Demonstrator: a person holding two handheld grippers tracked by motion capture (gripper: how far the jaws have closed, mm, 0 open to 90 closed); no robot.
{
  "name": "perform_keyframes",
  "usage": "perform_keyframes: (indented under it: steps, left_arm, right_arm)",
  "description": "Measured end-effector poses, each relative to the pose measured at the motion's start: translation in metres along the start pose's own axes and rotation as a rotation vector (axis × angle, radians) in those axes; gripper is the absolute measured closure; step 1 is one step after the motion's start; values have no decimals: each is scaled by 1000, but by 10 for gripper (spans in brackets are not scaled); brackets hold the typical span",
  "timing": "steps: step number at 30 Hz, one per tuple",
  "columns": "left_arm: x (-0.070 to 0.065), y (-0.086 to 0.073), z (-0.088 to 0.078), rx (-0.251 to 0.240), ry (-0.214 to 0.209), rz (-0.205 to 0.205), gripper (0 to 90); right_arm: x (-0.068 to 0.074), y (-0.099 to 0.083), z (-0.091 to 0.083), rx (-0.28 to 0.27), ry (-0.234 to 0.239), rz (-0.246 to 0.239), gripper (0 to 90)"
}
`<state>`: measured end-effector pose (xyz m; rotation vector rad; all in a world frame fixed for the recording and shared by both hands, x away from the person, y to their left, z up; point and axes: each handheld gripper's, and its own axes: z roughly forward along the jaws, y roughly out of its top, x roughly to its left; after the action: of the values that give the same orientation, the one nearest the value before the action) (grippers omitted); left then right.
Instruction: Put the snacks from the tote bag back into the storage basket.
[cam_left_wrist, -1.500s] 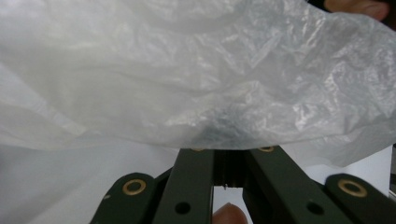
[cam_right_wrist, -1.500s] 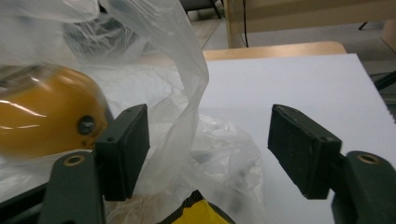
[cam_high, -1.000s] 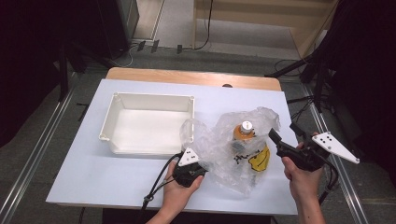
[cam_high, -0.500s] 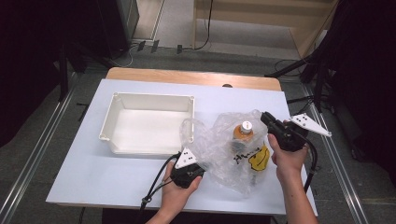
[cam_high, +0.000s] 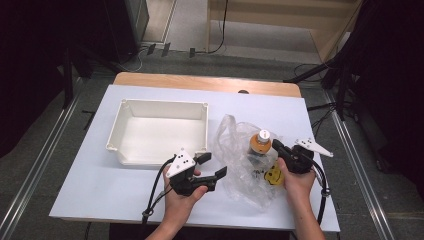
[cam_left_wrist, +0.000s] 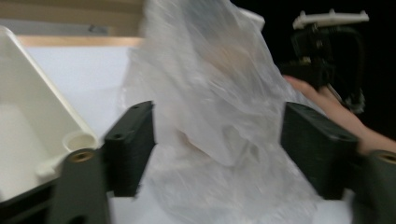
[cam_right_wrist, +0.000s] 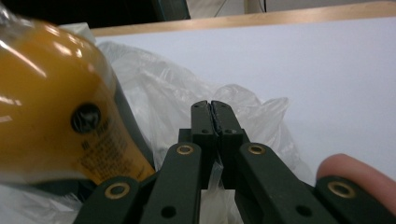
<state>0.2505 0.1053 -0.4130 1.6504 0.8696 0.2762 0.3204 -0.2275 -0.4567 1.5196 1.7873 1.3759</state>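
A crumpled clear plastic bag (cam_high: 240, 155) lies on the white table right of the tray, with an orange bottle (cam_high: 260, 142) standing inside it and a yellow smiley item (cam_high: 272, 176) near its front. My right gripper (cam_high: 276, 145) is at the bag's right side beside the bottle. Its jaws are closed together on a fold of the plastic bag (cam_right_wrist: 243, 107), and the orange bottle (cam_right_wrist: 56, 107) looms close on the left of my right gripper (cam_right_wrist: 211, 109). My left gripper (cam_high: 214, 165) is open at the bag's left edge. The plastic bag (cam_left_wrist: 210, 93) sits between the wide jaws of my left gripper (cam_left_wrist: 219, 144).
A white rectangular tray (cam_high: 165, 107) stands left of the bag, and the corner of the tray (cam_left_wrist: 79, 140) is close to my left jaw. The table's wooden far edge (cam_high: 200, 82) runs behind. Metal rails flank the table on both sides.
My right gripper has moved left from the table's right edge to the bag beside the bottle. My left hand has shifted only slightly toward the bag.
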Motion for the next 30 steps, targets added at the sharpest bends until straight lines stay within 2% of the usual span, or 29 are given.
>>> perform_keyframes:
  steps: [2,4,5,6,7,9,10,11,12,13,14,17,18,19,21,22,23,25,27,30]
  left_arm:
    - [0,10,-1,-14,25,4,146]
    - [0,14,-1,-20,36,2,114]
    - [0,26,0,-37,50,-8,97]
    - [-1,30,2,-39,53,-9,91]
    - [-1,30,2,-39,53,-9,88]
    - [-3,38,13,-1,65,5,91]
    - [-3,38,18,26,91,-1,127]
    - [-4,35,24,63,114,-2,225]
    - [-4,35,24,63,114,-2,363]
    - [-4,31,29,94,117,9,363]
    - [-6,22,37,150,93,31,553]
    - [-8,1,47,220,74,51,742]
    - [-8,1,47,220,74,51,782]
    - [-6,-13,52,270,74,56,830]
    - [-4,-27,57,331,82,63,858]
    - [-4,-27,57,331,82,63,863]
    - [-1,-38,60,380,85,58,865]
    - [3,-46,61,429,92,59,870]
    - [6,-47,60,441,93,44,878]
    - [6,-48,60,454,104,50,880]
  right_arm:
    - [0,-2,-1,-2,4,2,900]
    - [0,-4,-2,-5,16,6,900]
    - [0,-5,-4,-5,19,1,900]
    - [1,-6,-5,-3,24,-3,900]
    - [1,-7,-6,-5,31,-12,900]
    - [3,-9,-8,-4,43,-20,900]
    - [2,-9,-9,-1,47,-25,900]
    - [2,-10,-9,1,48,-25,900]
    - [2,-10,-9,1,48,-25,900]
    - [1,-11,-10,1,50,-30,900]
    - [-1,-13,-11,15,50,-23,900]
    - [-5,-17,-10,41,40,-25,900]
    - [-6,-18,-9,50,38,-27,900]
    - [-8,-20,-9,59,33,-29,900]
    - [-10,-21,-9,78,16,-36,900]
    - [-10,-21,-9,78,16,-36,900]
    - [-12,-23,-9,96,-4,-45,900]
    - [-15,-25,-10,107,-16,-62,900]
    - [-17,-27,-11,114,-22,-58,900]
    - [-17,-27,-14,98,-17,-57,881]
